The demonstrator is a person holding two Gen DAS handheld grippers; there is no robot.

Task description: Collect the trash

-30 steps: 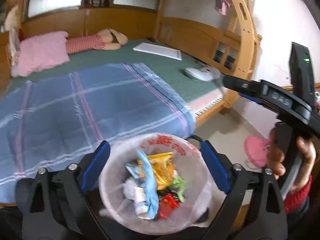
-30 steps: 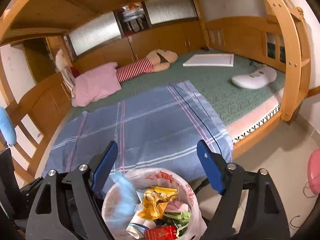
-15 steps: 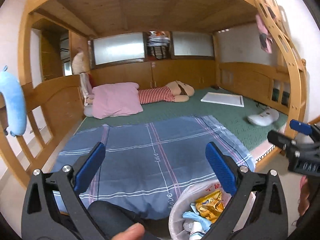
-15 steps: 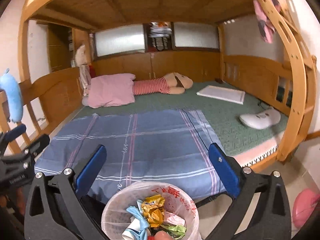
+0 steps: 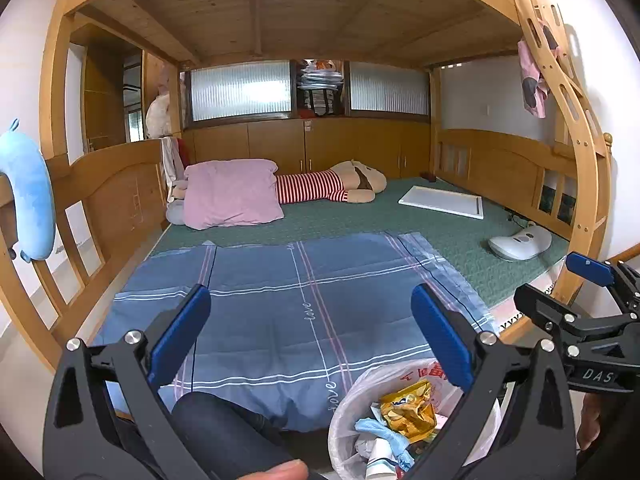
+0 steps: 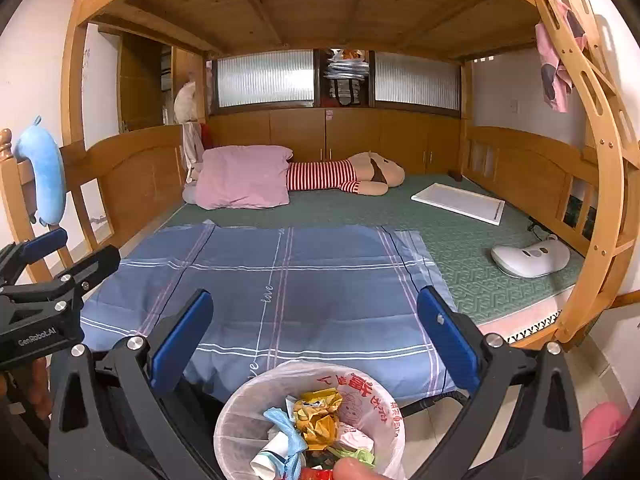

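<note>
The trash bin [image 6: 310, 420], lined with a thin white plastic bag [image 6: 360, 394] printed in red, stands upright on the floor with its round mouth facing up; being round, it shows no long axis. It sits low between the jaws of the right gripper [image 6: 316, 340], below and nearer than their blue pads, touching neither. In the left wrist view the same bin [image 5: 400, 420] lies under the right-hand jaw of the left gripper [image 5: 312, 336], partly hidden by it. Inside the bin lies crumpled trash: a gold snack wrapper [image 6: 318, 416], a light blue strip [image 6: 286, 432], white paper [image 6: 272, 454], a bit of green [image 6: 358, 454] and something red at the lower edge.

Both pairs of jaws stand wide apart with nothing between the pads. The right gripper shows at the right edge of the left view, the left gripper at the left edge of the right view, each held by a hand.

Beyond the jaws spreads a blue checked blanket [image 6: 280, 280] on a green mat [image 6: 480, 264] in a wooden bunk bed [image 6: 600, 160]. Farther off lie a pink pillow [image 6: 244, 178], a striped plush doll [image 6: 344, 176], a white board [image 6: 460, 202] and a white device [image 6: 530, 260]. A blue plush [image 6: 46, 172] hangs on the rail left of the jaws.
</note>
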